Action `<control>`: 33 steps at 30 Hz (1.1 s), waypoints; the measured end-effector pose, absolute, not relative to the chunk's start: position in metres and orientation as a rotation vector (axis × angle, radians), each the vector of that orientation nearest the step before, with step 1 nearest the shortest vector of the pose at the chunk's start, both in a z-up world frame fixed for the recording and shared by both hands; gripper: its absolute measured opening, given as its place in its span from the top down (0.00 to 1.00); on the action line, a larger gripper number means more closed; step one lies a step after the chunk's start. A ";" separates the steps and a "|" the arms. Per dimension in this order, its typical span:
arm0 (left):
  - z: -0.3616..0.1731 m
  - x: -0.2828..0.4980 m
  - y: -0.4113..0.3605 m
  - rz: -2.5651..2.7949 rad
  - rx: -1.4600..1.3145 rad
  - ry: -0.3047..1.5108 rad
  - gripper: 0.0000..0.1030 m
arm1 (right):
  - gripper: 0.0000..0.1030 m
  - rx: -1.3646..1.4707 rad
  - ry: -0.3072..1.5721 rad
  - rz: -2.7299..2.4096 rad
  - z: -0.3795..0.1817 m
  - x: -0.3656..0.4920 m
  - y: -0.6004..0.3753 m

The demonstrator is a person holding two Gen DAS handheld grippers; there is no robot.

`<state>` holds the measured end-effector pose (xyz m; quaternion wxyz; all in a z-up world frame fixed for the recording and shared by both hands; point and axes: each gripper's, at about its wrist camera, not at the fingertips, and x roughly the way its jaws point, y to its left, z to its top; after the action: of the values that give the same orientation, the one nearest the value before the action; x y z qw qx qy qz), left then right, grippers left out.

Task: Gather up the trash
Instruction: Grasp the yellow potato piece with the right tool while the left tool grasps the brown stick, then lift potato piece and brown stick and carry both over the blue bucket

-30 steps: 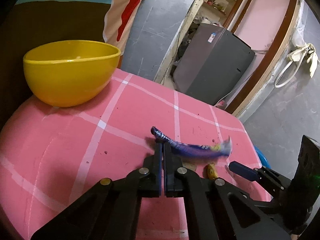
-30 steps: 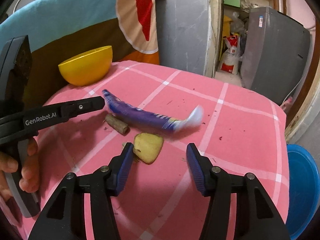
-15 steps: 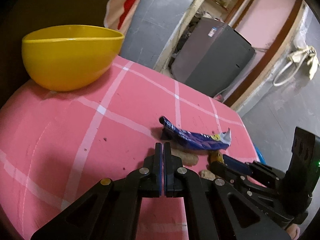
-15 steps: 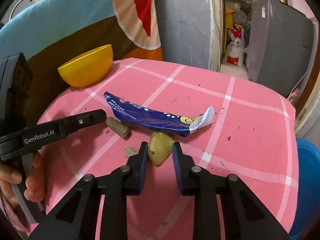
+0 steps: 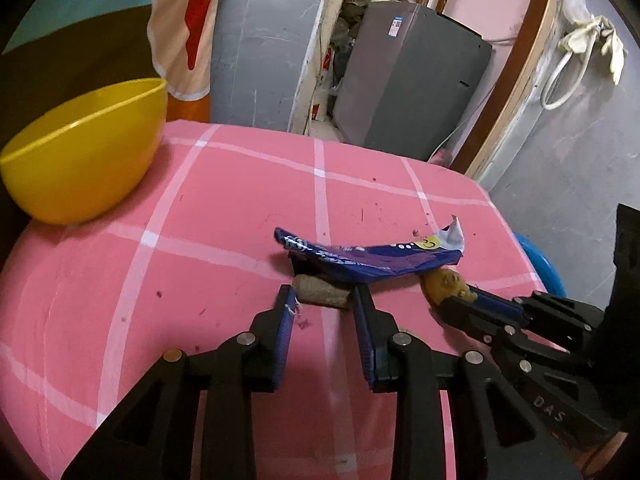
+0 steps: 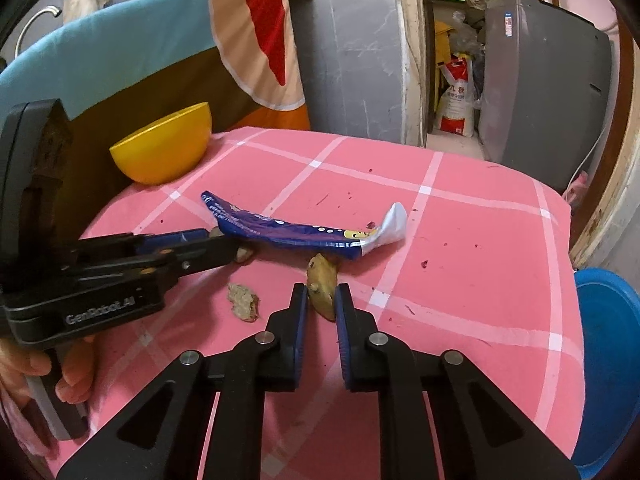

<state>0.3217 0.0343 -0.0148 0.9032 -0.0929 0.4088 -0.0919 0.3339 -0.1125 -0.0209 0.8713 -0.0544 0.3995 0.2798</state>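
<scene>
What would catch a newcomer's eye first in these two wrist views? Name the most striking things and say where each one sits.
A long blue wrapper lies across the middle of the pink checked tablecloth, with a yellow bowl at the far left edge. The right gripper is closing on a yellowish peel scrap just below the wrapper, while the left gripper straddles a brown stubby piece at the wrapper's other end.

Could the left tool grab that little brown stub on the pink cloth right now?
Probably yes. The left tool is open, its fingers either side of the brown stub. The blue wrapper overlaps only the stub's far side, so nothing blocks closing.
</scene>
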 end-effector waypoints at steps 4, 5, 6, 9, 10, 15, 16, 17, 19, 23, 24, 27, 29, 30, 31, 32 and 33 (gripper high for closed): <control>-0.018 0.324 0.032 -0.201 -0.177 0.854 0.68 | 0.89 -0.081 0.835 0.591 -0.021 0.336 -0.116; -0.019 0.326 0.029 -0.208 -0.174 0.858 0.66 | 0.89 -0.072 0.835 0.593 -0.021 0.336 -0.117; -0.019 0.326 0.028 -0.209 -0.164 0.858 0.65 | 0.89 -0.066 0.834 0.594 -0.021 0.336 -0.118; -0.021 0.325 0.026 -0.208 -0.145 0.860 0.65 | 0.89 -0.053 0.827 0.589 -0.020 0.335 -0.121; -0.021 0.325 0.026 -0.208 -0.144 0.860 0.65 | 0.89 -0.047 0.826 0.588 -0.020 0.335 -0.123; -0.023 0.326 0.026 -0.210 -0.133 0.862 0.65 | 0.89 -0.014 0.827 0.582 -0.021 0.335 -0.128; -0.023 0.327 0.024 -0.205 -0.120 0.861 0.65 | 0.89 -0.013 0.825 0.581 -0.021 0.335 -0.128; -0.021 0.328 0.022 -0.201 -0.111 0.862 0.65 | 0.89 -0.013 0.823 0.580 -0.021 0.334 -0.129; -0.022 0.328 0.017 -0.192 -0.089 0.860 0.66 | 0.89 -0.010 0.821 0.580 -0.021 0.333 -0.130; -0.023 0.328 0.021 -0.205 -0.103 0.855 0.66 | 0.89 0.012 0.813 0.583 -0.021 0.331 -0.135; -0.023 0.327 0.022 -0.208 -0.110 0.853 0.66 | 0.89 0.018 0.809 0.584 -0.020 0.330 -0.137; -0.022 0.322 0.024 -0.212 -0.124 0.844 0.66 | 0.89 0.026 0.784 0.587 -0.018 0.322 -0.143; -0.021 0.315 0.023 -0.210 -0.134 0.838 0.66 | 0.89 0.020 0.770 0.587 -0.016 0.317 -0.145; -0.021 0.312 0.022 -0.212 -0.136 0.834 0.66 | 0.89 0.015 0.756 0.590 -0.015 0.313 -0.146; -0.020 0.308 0.020 -0.214 -0.136 0.829 0.66 | 0.89 0.011 0.748 0.591 -0.014 0.310 -0.146; -0.018 0.302 0.018 -0.213 -0.133 0.815 0.66 | 0.89 0.004 0.739 0.590 -0.013 0.307 -0.147; -0.016 0.297 0.017 -0.213 -0.130 0.801 0.66 | 0.89 -0.005 0.728 0.587 -0.012 0.303 -0.147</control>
<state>0.2971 0.0166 -0.0157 0.9134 -0.0633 0.3886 -0.1033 0.3029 -0.1467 -0.0121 0.8926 -0.0025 0.3509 0.2831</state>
